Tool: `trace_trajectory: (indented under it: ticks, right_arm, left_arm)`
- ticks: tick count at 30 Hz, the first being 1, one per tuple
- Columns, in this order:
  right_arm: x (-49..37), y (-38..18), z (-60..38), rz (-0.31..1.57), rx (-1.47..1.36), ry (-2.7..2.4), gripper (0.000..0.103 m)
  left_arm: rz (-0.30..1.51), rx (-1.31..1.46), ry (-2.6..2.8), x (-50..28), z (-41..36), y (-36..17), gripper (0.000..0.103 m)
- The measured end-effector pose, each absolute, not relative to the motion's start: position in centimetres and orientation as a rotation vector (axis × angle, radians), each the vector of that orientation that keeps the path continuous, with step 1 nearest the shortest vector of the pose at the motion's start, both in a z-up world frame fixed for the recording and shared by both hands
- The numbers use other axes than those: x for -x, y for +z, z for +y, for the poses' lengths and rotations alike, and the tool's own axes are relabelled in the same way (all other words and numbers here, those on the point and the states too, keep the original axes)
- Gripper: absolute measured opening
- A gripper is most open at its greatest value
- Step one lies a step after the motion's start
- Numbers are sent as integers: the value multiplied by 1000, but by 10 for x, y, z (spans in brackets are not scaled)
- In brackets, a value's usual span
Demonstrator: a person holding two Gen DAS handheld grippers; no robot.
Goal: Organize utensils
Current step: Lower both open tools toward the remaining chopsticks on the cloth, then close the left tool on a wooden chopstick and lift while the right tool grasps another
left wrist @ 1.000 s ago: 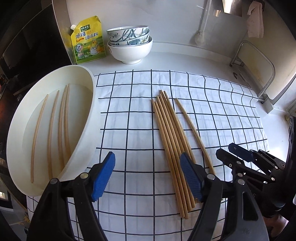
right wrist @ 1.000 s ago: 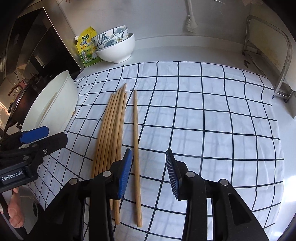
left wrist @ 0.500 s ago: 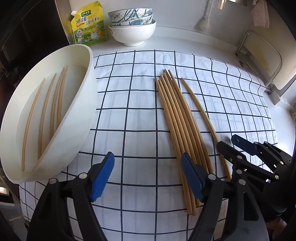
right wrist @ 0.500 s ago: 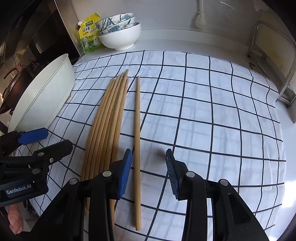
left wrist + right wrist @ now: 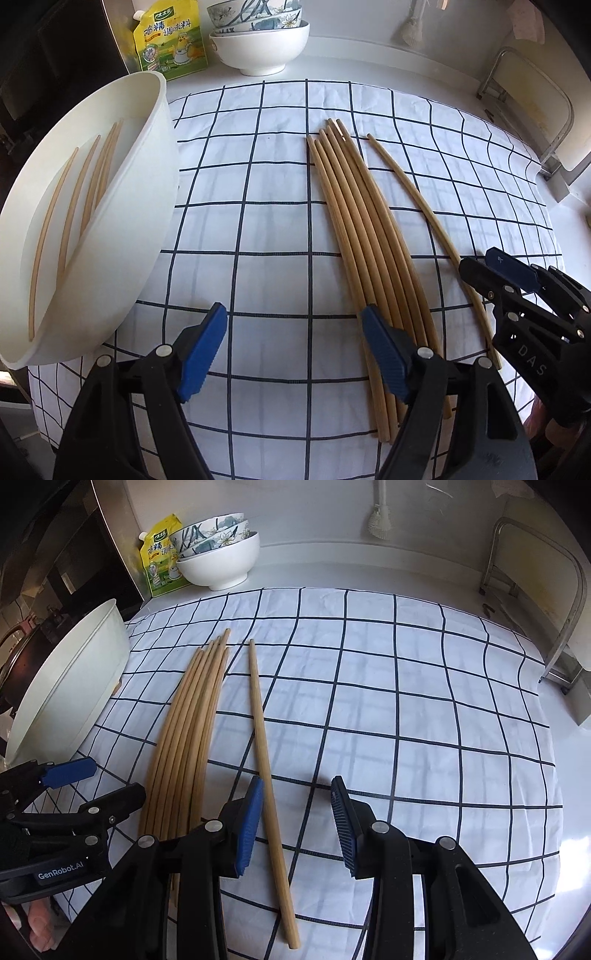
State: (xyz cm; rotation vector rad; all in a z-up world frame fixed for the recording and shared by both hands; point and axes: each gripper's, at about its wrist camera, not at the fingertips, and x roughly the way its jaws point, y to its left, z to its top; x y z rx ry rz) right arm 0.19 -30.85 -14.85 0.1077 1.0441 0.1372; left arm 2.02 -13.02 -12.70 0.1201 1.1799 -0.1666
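Observation:
A bundle of several wooden chopsticks (image 5: 365,236) lies on the checked cloth (image 5: 266,206); it also shows in the right wrist view (image 5: 188,731). One single chopstick (image 5: 264,738) lies apart to their right (image 5: 417,199). A white oval tub (image 5: 122,236) at the left holds several chopsticks (image 5: 70,229). My left gripper (image 5: 291,347) is open and empty, low over the cloth left of the bundle. My right gripper (image 5: 297,823) is open, with the near end of the single chopstick just inside its left finger.
A white bowl with patterned bowls stacked in it (image 5: 260,40) and a yellow seasoning pouch (image 5: 168,40) stand at the back. A metal rack (image 5: 535,602) is at the right. A dark stove and pot (image 5: 22,653) lie beyond the tub.
Both grippers have moved forward and lower over the cloth. The right gripper has closed in on the single chopstick's near end. Both stay open.

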Motion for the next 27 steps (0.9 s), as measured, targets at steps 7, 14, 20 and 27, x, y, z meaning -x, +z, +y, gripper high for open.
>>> trace_trajectory:
  ticks: [7, 14, 20, 27]
  right_arm:
    - [-2, -148, -316, 1047, -128, 136, 36]
    - [-2, -148, -314, 1046, -140, 154, 36]
    - [-2, -148, -315, 1046, -146, 158, 36]
    - [-2, -148, -314, 1047, -145, 163, 37]
  left_arm:
    - [1184, -130, -163, -23, -135, -130, 76]
    - [1194, -146, -157, -24, -137, -131, 76]
    - [1188, -162, -148, -21, -133, -131, 78]
    - [1188, -172, -120, -17, -130, -130, 81]
